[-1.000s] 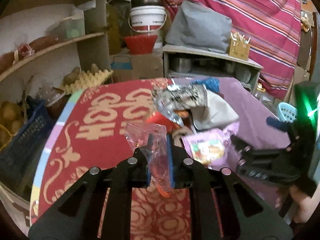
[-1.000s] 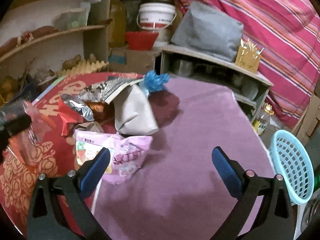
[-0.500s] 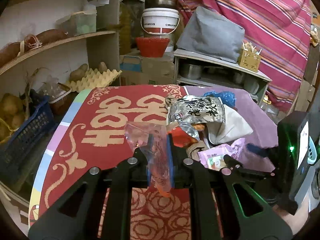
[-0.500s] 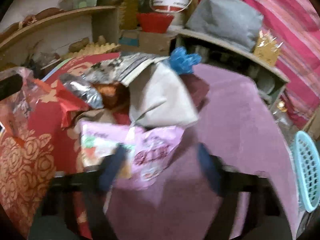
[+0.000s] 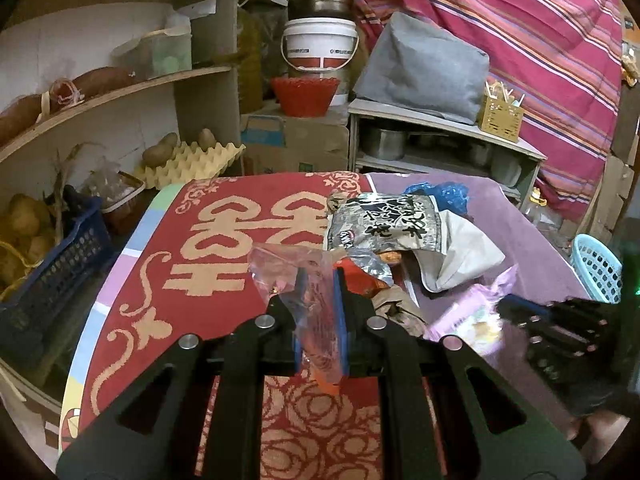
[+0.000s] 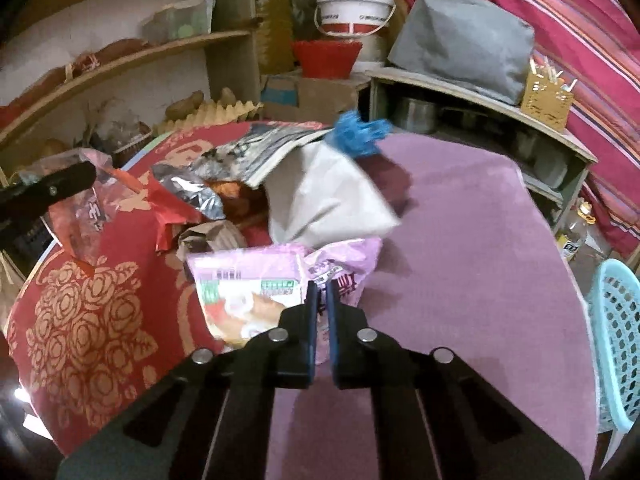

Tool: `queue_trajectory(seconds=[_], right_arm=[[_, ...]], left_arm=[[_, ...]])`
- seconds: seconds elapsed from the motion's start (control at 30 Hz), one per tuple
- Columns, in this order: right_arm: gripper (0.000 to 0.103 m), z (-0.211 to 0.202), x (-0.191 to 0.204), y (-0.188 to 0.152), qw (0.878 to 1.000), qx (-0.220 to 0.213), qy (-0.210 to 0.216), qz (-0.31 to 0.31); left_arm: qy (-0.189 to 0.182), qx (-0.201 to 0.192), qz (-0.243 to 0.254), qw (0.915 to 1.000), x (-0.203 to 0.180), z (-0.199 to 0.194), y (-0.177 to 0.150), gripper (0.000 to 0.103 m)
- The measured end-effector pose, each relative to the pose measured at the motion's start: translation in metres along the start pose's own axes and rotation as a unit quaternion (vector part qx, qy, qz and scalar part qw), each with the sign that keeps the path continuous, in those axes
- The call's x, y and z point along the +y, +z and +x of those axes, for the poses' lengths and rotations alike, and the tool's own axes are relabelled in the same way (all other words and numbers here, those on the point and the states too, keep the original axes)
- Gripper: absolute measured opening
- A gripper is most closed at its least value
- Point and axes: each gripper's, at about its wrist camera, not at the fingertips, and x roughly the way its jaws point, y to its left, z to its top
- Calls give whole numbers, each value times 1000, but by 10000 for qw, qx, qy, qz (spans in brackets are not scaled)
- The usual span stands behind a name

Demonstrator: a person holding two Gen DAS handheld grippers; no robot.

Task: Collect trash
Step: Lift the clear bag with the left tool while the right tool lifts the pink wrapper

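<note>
A heap of trash lies mid-table: a black-and-silver snack bag (image 5: 384,220), a grey paper bag (image 6: 324,196), a crumpled blue bag (image 6: 358,132), a red wrapper (image 6: 168,208) and a pink snack packet (image 6: 256,288). My left gripper (image 5: 319,300) is shut on a clear pinkish plastic bag (image 5: 296,276), held above the red cloth; it also shows in the right wrist view (image 6: 80,212). My right gripper (image 6: 322,308) is shut on the pink snack packet's edge; in the left wrist view the gripper (image 5: 520,312) and packet (image 5: 472,316) are blurred.
The table wears a red patterned cloth (image 5: 224,248) and a purple cloth (image 6: 460,240). A light-blue mesh basket (image 6: 616,344) stands off the table's right edge. Shelves with potatoes (image 5: 172,148), a dark blue crate (image 5: 52,264) and a low cabinet (image 5: 440,140) surround the table.
My right gripper moved in from the open purple area to the pink packet and closed on it. My left gripper stayed shut on the plastic bag, drawing back slightly.
</note>
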Motion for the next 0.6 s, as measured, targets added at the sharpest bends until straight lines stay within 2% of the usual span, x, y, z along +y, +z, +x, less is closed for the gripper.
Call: queue_trajectory(seconds=[0.3, 0.37, 0.4, 0.53, 0.6], right_arm=[[4, -43, -86, 1, 9979, -302, -268, 501], [4, -47, -104, 3, 9972, -282, -103, 692], [4, -46, -111, 4, 9969, -231, 58, 753], [8, -42, -111, -3, 9978, -191, -3, 629], [36, -34, -107, -5, 9978, -116, 68, 654]], left_arm=[[17, 18, 162, 9999, -25, 1, -1, 11], [24, 6, 207, 9998, -32, 1, -2, 11], [25, -4, 213, 9998, -37, 1, -1, 11], [43, -67, 207, 9998, -45, -1, 0, 11], [60, -37, 135, 9999, -44, 1, -1, 11]])
